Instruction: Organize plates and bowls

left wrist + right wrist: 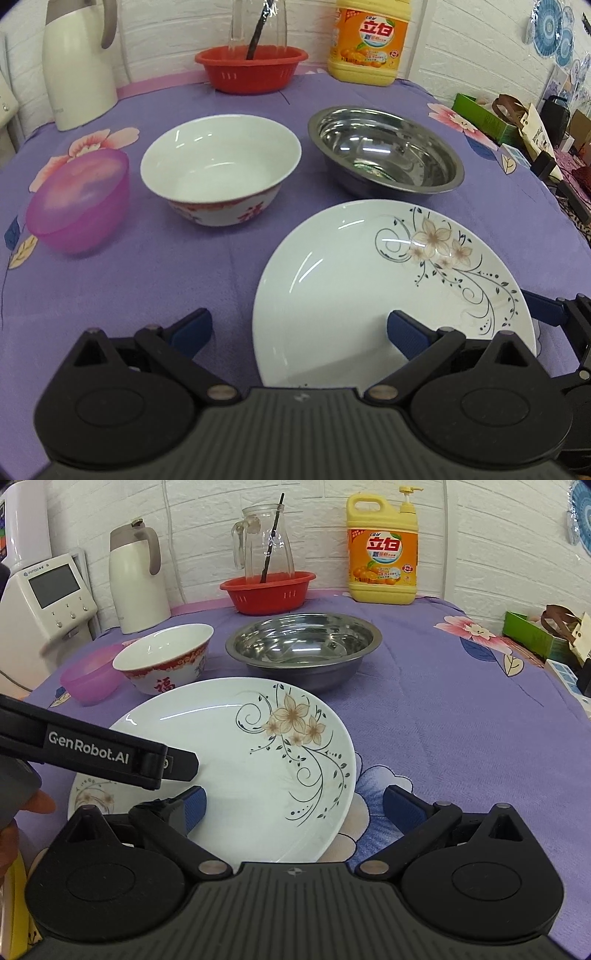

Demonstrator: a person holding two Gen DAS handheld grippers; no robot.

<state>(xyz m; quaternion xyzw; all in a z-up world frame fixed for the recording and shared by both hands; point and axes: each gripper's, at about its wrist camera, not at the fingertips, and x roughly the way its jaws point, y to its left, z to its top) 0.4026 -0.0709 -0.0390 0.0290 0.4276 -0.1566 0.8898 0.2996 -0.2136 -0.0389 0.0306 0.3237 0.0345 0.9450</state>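
A white floral plate point(351, 280) point(251, 753) lies on the purple cloth, over a second floral plate point(88, 795) whose edge shows beneath at the left. Behind stand a white bowl with red trim point(221, 166) point(166, 657), a steel bowl point(384, 147) point(303, 646) and a pink plastic bowl point(79, 201) point(90, 677). My left gripper point(299, 332) is open, with its right finger over the plate's near rim; it also shows in the right wrist view point(177, 764). My right gripper point(291, 808) is open, with its left finger over the plate's near edge.
At the back stand a white thermos point(135, 579), a red basket point(267, 590) holding a glass jug point(264, 546), and a yellow detergent bottle point(382, 550). A white appliance point(48, 602) is at the left. Boxes and bags point(546, 635) crowd the table's right edge.
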